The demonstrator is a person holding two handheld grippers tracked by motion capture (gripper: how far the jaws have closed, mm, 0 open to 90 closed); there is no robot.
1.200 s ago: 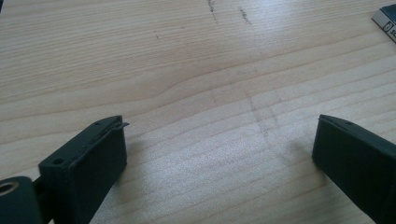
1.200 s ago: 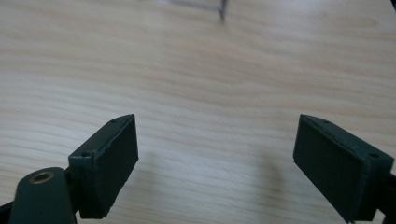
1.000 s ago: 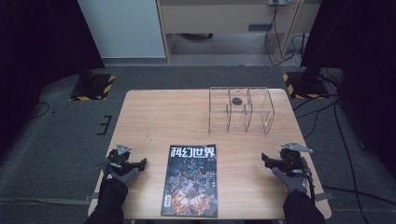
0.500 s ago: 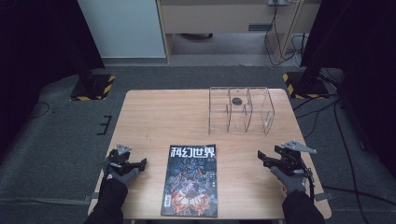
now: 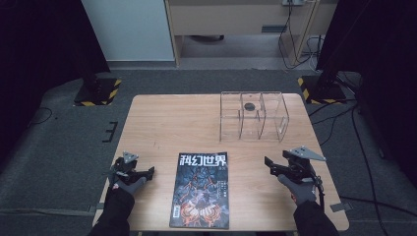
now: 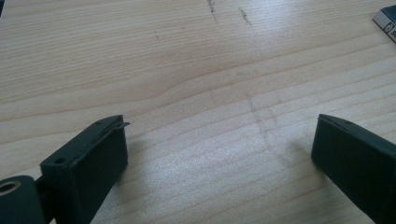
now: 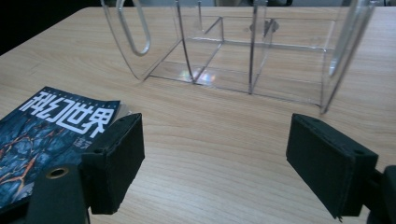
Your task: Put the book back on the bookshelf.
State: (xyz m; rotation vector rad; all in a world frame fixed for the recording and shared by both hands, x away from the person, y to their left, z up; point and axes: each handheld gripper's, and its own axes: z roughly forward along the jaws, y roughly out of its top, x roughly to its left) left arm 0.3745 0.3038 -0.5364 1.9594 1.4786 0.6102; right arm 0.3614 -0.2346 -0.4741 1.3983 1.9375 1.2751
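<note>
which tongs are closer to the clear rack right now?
Right. The right tongs sit just in front of the clear rack, under its right half. The left tongs are across the magazine, at the table's near left corner, much farther.

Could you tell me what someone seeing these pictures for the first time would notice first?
Most likely the dark-covered magazine, lying flat at the near edge of the wooden table, between the two hands. Next would come the clear acrylic rack with upright dividers standing at the far right side of the table. The left gripper and the right gripper flank the magazine, both with jaws open and holding nothing.
</note>
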